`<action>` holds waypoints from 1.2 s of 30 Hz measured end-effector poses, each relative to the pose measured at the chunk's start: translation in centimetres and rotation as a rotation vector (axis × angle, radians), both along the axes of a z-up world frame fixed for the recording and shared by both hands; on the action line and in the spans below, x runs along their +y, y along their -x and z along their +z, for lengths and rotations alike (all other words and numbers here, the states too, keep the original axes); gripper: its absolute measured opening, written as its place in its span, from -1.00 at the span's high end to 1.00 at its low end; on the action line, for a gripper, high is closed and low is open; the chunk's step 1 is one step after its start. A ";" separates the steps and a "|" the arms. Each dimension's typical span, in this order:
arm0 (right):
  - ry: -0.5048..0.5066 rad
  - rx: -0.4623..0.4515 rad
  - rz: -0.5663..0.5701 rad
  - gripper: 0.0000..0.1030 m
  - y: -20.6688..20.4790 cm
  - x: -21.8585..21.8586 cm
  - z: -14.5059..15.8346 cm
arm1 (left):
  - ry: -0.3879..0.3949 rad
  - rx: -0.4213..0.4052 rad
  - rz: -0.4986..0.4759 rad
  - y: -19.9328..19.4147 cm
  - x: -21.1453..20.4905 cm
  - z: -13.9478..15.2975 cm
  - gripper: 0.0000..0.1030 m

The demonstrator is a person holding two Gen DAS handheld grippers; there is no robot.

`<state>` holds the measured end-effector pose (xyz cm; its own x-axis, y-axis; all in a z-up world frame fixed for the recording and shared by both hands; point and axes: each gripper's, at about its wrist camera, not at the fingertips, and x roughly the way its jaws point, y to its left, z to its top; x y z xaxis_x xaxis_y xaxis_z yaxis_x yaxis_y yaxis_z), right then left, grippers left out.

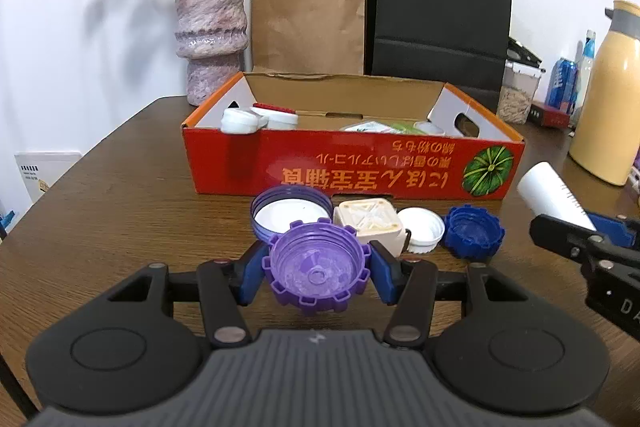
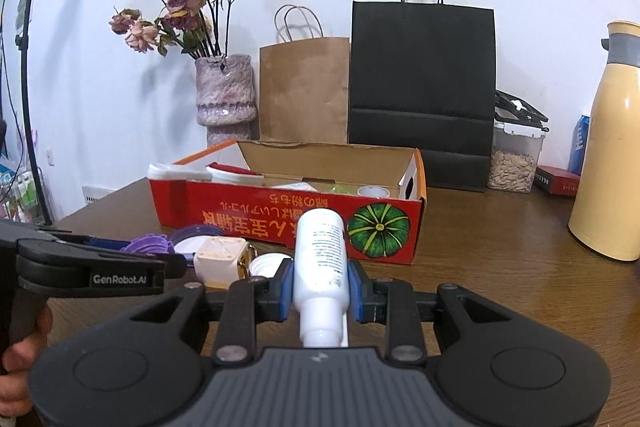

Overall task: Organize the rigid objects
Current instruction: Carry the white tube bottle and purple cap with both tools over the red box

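My left gripper [image 1: 316,277] is shut on a purple ridged cap [image 1: 316,267], held just above the table before the red cardboard box [image 1: 352,167]. My right gripper [image 2: 320,287] is shut on a white bottle [image 2: 322,251] that points toward the box; it also shows in the left wrist view [image 1: 554,193]. On the table by the box lie a blue-rimmed lid [image 1: 290,213], a cream square cap [image 1: 370,223], a white cap [image 1: 422,229] and a dark blue ridged cap [image 1: 472,231]. White jars [image 1: 258,119] lie in the box's left end.
Behind the box stand a vase of dried roses [image 1: 210,35], a brown paper bag [image 1: 308,15] and a black paper bag [image 1: 438,15]. A yellow thermos [image 1: 610,95], a seed container [image 1: 518,95] and a blue can [image 1: 562,83] stand at the right.
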<state>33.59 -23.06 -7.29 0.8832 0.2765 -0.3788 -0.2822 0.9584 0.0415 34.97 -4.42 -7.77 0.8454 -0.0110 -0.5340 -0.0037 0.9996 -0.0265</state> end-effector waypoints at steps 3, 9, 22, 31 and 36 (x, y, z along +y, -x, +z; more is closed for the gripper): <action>-0.013 -0.009 -0.002 0.48 0.1 0.3 0.3 | 0.004 -0.020 0.008 0.3 0.1 0.6 -0.07; -0.030 -0.023 -0.004 0.48 -0.1 0.7 0.9 | 0.011 -0.069 0.013 0.7 0.1 2.3 -0.07; -0.053 -0.066 -0.020 0.48 -1.6 1.4 3.0 | 0.024 -0.152 0.029 -1.0 -0.3 5.6 -0.07; -0.054 -0.082 -0.030 0.48 -3.2 2.0 3.7 | 0.047 -0.175 0.060 -3.1 -0.3 6.7 -0.07; -0.061 -0.096 -0.036 0.48 -4.7 2.5 4.1 | 0.053 -0.183 0.076 -4.3 -0.2 6.9 -0.07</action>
